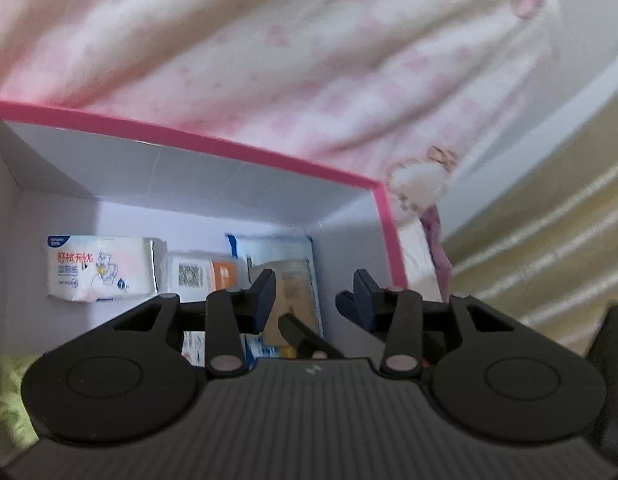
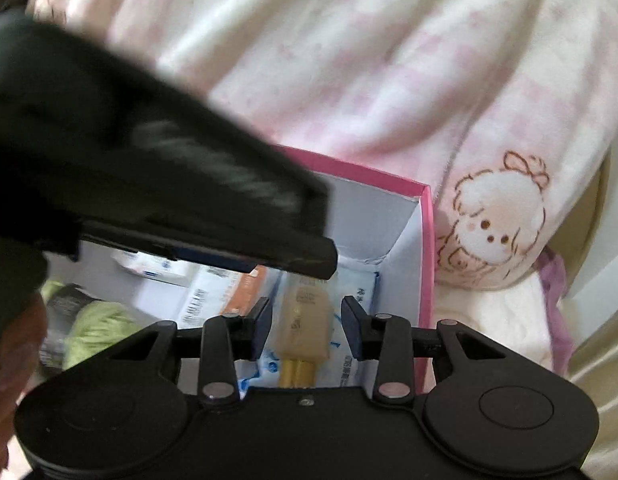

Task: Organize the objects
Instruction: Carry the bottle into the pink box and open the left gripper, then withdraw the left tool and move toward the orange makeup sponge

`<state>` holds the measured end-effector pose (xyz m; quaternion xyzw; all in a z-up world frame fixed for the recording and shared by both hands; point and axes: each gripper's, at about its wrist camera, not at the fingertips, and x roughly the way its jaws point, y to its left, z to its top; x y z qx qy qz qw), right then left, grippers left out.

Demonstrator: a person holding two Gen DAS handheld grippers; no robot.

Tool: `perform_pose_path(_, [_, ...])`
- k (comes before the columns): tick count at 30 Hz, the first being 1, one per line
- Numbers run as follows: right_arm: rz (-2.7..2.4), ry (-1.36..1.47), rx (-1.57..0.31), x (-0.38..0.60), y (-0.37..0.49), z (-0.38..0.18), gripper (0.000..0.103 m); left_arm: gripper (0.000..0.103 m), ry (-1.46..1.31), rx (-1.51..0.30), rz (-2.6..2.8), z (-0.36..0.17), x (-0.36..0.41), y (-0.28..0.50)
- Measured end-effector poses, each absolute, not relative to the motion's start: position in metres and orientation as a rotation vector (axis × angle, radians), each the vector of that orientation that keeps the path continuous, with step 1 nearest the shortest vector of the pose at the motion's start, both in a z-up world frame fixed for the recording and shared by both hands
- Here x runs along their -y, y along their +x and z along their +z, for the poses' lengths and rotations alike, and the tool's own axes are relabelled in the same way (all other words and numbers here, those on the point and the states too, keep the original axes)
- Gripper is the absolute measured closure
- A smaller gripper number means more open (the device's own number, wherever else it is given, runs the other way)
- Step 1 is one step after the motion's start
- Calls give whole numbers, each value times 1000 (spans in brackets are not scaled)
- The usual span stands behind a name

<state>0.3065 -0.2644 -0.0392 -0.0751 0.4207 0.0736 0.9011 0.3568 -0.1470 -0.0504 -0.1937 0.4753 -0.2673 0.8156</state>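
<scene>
Inside the left wrist view, a pink-rimmed box (image 1: 383, 216) with white walls fills the middle, and the left gripper (image 1: 315, 294) points down into it, its jaws standing apart with nothing pressed between them. Past the fingertips, at about twelve o'clock from them, a beige tube (image 1: 295, 292) lies on a blue-and-white pack (image 1: 269, 246); at ten o'clock a white wet-wipe pack (image 1: 97, 270) with red lettering lies flat on the box floor, and just beside it, toward the tube, sits a small white-and-orange packet (image 1: 201, 276). A pink-and-white checked blanket (image 1: 269, 60) bunches up behind the box. From the right wrist view, the right gripper (image 2: 307, 328) hangs over the same box (image 2: 427, 264), its jaws spread a little wider than the beige tube (image 2: 305, 324) that lies directly below and between them; the pads do not appear to press on it, so I read them as open and empty. The left gripper's dark body (image 2: 157, 184) crosses the frame from nine to eleven o'clock, blurred. Something green (image 2: 97, 326) shows at eight o'clock, too soft to name. Judging by how things lie, several items are already in the box and the tube looks set down; whether anything remains outside to collect cannot be told.
</scene>
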Motion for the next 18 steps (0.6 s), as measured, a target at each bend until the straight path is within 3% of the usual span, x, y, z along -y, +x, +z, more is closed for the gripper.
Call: perform_pose_path(18, [315,-16,-855,277,177,72,53,46,-276,-963,-532,53,78,224])
